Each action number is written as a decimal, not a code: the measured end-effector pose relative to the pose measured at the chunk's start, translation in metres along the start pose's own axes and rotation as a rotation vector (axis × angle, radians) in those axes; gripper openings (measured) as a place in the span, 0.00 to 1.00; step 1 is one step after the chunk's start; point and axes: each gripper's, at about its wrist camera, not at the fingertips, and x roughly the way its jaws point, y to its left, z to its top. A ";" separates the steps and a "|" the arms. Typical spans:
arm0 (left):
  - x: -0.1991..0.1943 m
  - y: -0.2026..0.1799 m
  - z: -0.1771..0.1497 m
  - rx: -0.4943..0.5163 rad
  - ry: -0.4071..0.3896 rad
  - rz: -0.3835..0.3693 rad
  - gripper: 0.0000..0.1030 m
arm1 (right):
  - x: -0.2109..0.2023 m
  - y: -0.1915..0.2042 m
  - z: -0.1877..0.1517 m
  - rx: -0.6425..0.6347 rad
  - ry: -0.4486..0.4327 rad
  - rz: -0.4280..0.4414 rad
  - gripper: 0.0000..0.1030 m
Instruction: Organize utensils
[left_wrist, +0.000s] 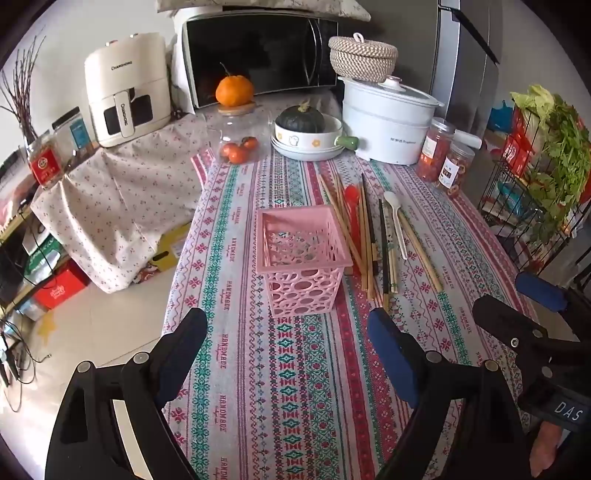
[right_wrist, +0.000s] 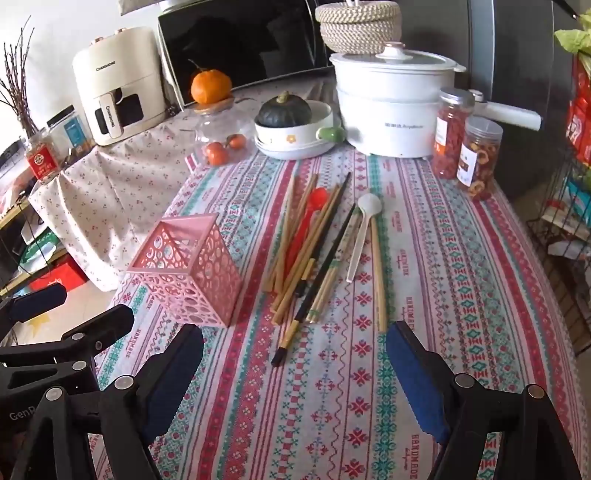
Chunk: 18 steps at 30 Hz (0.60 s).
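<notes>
A pink perforated basket (left_wrist: 301, 258) stands upright and empty on the patterned tablecloth; it also shows in the right wrist view (right_wrist: 188, 267). Right of it lie several wooden and black chopsticks (left_wrist: 365, 240) (right_wrist: 306, 258), a red spoon (left_wrist: 352, 214) (right_wrist: 306, 225) and a white spoon (left_wrist: 397, 221) (right_wrist: 362, 232). My left gripper (left_wrist: 288, 332) is open and empty, just in front of the basket. My right gripper (right_wrist: 295, 350) is open and empty, in front of the chopstick ends; it also shows in the left wrist view (left_wrist: 517, 295).
At the back stand a white cooker pot (left_wrist: 388, 114), a bowl holding a green squash (left_wrist: 306, 133), a glass jar with tangerines (left_wrist: 238, 136), two snack jars (right_wrist: 465, 147), a microwave (left_wrist: 258, 55) and an air fryer (left_wrist: 125, 88). A wire rack with greens (left_wrist: 546, 177) stands right of the table. The table edge drops off at the left.
</notes>
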 end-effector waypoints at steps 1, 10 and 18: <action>0.001 0.001 0.000 -0.004 0.003 -0.003 0.88 | 0.001 0.001 0.000 -0.002 0.001 0.000 0.82; 0.002 0.003 0.001 -0.020 0.014 0.000 0.88 | 0.003 0.000 -0.001 -0.004 0.001 -0.006 0.82; 0.003 0.003 0.001 -0.024 0.023 0.001 0.87 | 0.004 -0.001 -0.001 -0.006 0.002 -0.005 0.82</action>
